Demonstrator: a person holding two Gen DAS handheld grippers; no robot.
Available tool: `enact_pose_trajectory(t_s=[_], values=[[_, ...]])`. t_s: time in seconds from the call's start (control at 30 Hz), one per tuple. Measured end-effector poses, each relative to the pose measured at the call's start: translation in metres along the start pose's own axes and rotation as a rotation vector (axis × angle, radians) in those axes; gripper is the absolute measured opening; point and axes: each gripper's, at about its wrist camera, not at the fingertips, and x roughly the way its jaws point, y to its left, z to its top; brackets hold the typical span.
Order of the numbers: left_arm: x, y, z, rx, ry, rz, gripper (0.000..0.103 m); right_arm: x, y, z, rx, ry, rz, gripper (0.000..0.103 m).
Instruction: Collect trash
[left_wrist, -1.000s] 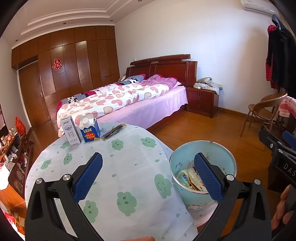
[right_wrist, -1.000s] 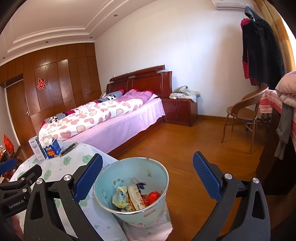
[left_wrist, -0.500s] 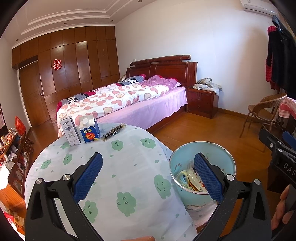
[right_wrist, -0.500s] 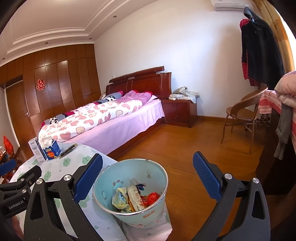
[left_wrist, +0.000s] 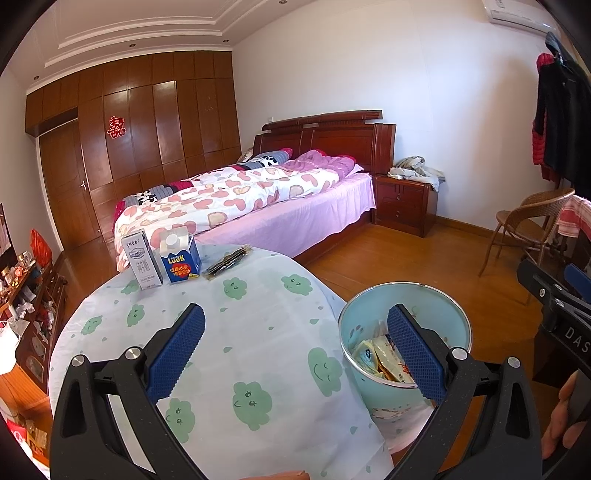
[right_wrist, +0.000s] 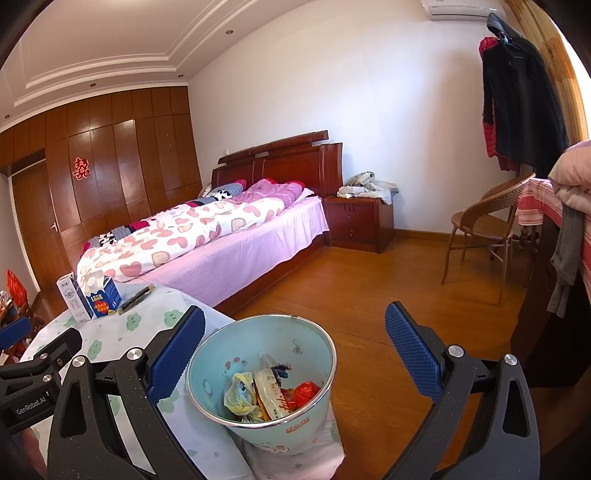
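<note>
trash (right_wrist: 271, 393) heaped inside pale blue bin (right_wrist: 317, 424) beside table's (left_wrist: 229, 339) right edge. two cartons (left_wrist: 162, 260) and dark wrapper (left_wrist: 227, 260) at table's far edge. left gripper (left_wrist: 295, 345) and right gripper (right_wrist: 295, 347) both spread wide, holding nothing.

Two cartons (left_wrist: 160, 258) at the table's (left_wrist: 258, 332) far edge, bin (left_wrist: 404, 347) seemingly right of it

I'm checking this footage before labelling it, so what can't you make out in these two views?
- Bin contents: left wrist view, right finger covers part of them.
- Bin base: both views, hidden behind the tablecloth.
- White carton print: too small to read.
- Dark flat packet: too small to identify.
</note>
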Motion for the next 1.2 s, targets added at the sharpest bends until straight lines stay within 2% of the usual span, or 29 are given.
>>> enact_pose_trajectory(t_s=[0.2, 0.4, 0.5, 0.73, 1.2], values=[[-0.0037, -0.001, 0.0001, 0.008, -0.019, 0.005, 0.097, 0.0003, 0.0015, -0.0014, 0.007, 0.0, -0.002, 0.096], [0.0015, 0.004, -0.0002, -0.029, 0.016, 0.007, 0.097, 0.0001, 0.0014, -0.0014, 0.006, -0.001, -0.001, 0.096], [0.0032, 0.0068, -0.001, -0.054, 0.033, -0.015, 0.097, 0.0003, 0.0016, -0.0017, 0.004, 0.0, 0.002, 0.096], [0.0044, 0.0023, -0.0033, -0.038, 0.044, -0.034, 0.096, -0.0005, 0.0032, -0.0026, 0.007, 0.002, 0.003, 0.096], [-0.001, 0.0028, 0.0023, -0.032, 0.006, -0.001, 0.097, -0.0012, 0.0054, -0.0051, 0.007, 0.01, 0.005, 0.096]])
